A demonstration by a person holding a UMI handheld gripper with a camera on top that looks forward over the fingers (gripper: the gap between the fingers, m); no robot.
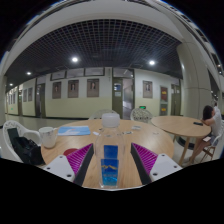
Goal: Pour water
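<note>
A blue water bottle [110,166] stands on the round wooden table [95,140] between my two fingers, with a gap at each side. My gripper [111,160] is open, its magenta pads [78,160] wide apart. A clear cup or jug [110,121] stands beyond the bottle at the table's far side. A white kettle-like vessel [47,136] stands to the left of it.
A blue sheet [73,130] lies on the table's far left. A second round table [180,126] stands to the right with a person [210,122] seated at it. A dark chair [25,150] is at the left. A hall with doors lies beyond.
</note>
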